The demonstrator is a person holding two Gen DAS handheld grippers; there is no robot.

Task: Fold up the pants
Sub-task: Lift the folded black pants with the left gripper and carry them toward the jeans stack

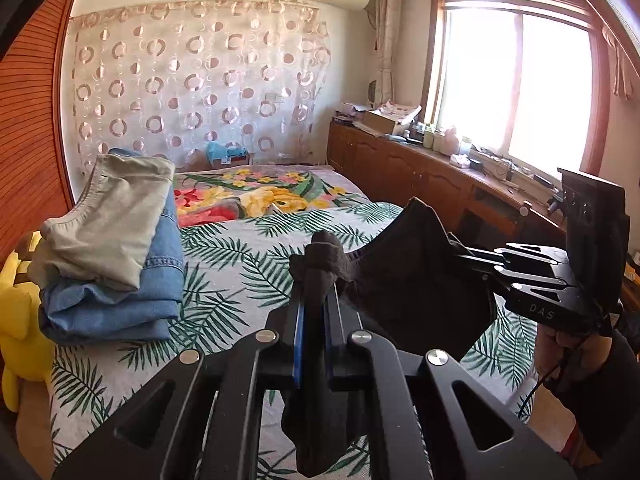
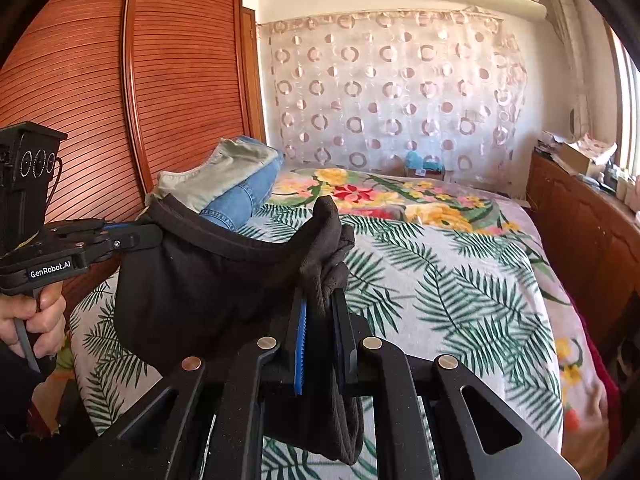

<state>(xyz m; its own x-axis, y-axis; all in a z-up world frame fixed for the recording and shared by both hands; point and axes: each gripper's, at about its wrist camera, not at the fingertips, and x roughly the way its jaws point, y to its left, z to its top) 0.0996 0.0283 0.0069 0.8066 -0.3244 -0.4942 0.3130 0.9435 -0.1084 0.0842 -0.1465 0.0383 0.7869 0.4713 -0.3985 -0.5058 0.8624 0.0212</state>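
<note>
Black pants (image 1: pixel 416 280) are held up above the bed (image 1: pixel 256 264), pinched at two spots along the top edge, fabric sagging between and hanging down below. Left tongs (image 1: pixel 316 264) are clenched on a bunched bit of the black cloth; right tongs (image 2: pixel 324 280) are clenched on another bunch of it. In the left wrist view the right tongs are seen just right of the pants, gripped by a hand (image 1: pixel 568 340); in the right wrist view the left tongs appear just left of the pants, with the other hand (image 2: pixel 36 320) on the trigger.

Landmark: the stack of folded clothes (image 1: pixel 108 248), a pale grey-green item on top of blue denim, lies on the bed beside the wooden wardrobe (image 2: pixel 120 80). The black pants are held near that stack, on its window side, clear of it.

Progress, as judged: two items look already folded and stacked. The black pair appears to be early in its cycle. It is lifted, not laid out, and no clean fold can be confirmed; how many layers are doubled is hidden. Left to do: it is to be spread or halved on the leaf-print cover (image 2: pixel 440 280), folded down, then placed on the stack.
</note>
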